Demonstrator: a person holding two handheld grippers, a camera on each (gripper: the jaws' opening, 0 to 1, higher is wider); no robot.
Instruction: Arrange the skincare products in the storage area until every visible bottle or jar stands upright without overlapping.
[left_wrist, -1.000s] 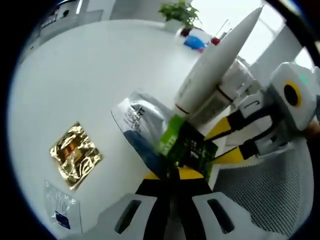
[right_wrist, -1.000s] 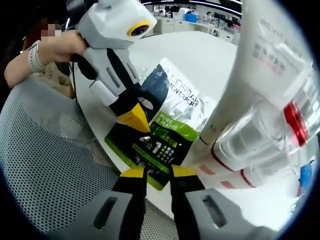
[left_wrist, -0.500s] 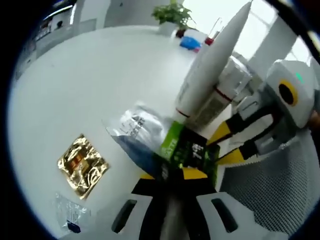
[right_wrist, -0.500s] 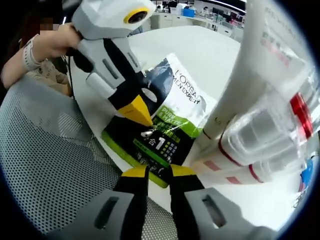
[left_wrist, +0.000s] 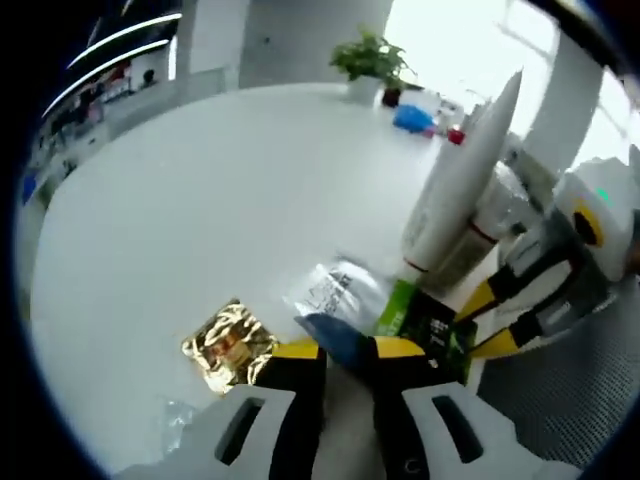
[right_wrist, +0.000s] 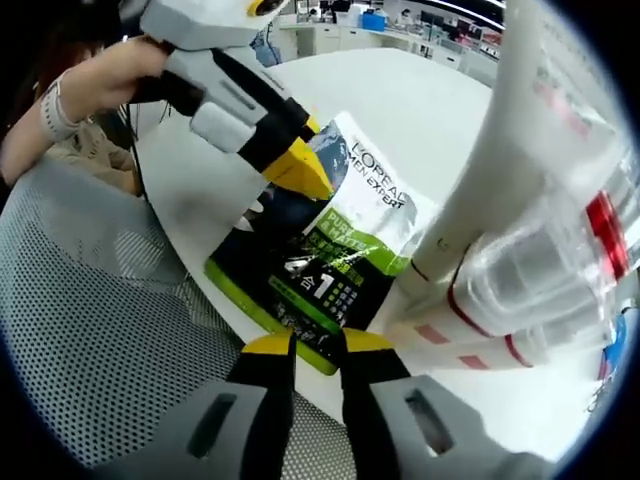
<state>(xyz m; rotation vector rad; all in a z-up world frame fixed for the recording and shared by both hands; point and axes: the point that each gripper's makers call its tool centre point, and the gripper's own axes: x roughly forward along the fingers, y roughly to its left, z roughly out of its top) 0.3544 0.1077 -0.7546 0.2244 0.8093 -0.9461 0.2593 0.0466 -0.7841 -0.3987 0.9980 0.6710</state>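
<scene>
Left gripper: jaws nearly together over the dark upper edge of the flat black-and-green sachet; whether they pinch it cannot be told. Crinkled gold foil packet just left of its jaws. Right gripper: jaws narrow, empty, at the sachet's lower edge. White tapered tube stands right of it.

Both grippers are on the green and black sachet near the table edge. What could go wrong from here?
1. The green and black L'Oreal sachet lies at the white table's edge; a pull by the right gripper could slide it off onto the mesh chair.
2. It lies against the standing white tube and clear bottles with red bands; dragging it may topple them.
3. The left gripper and right gripper may tug opposite ends and crumple it.
</scene>
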